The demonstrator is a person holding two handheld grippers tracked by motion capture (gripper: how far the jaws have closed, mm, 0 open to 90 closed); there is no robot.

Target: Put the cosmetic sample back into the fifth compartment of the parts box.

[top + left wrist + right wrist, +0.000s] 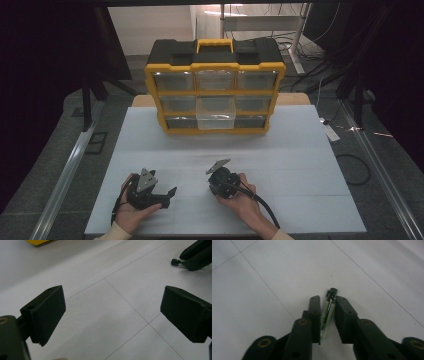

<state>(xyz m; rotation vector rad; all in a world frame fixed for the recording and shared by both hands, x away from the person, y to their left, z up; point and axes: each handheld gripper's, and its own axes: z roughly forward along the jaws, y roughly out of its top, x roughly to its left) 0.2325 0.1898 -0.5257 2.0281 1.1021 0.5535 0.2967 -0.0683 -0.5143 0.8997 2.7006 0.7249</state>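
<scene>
A small clear glass vial (327, 315) with a black cap is pinched between the jaws of my right gripper (327, 301), which is shut on it and angled down close to the white table. The vial's cap end sticks out past the jaw tips. From above, the right gripper (215, 185) is held at the front middle of the table. My left gripper (169, 197) is at the front left, open wide with nothing between its jaws (112, 307). In the left gripper view the right gripper (197, 255) and the vial's cap (175, 261) are at the upper right.
A yellow and black drawer organizer (215, 87) stands at the back middle of the white table (300, 165). Its middle clear drawer (215, 118) is pulled out towards me. Cables and a power strip (330, 131) lie on the floor to the right.
</scene>
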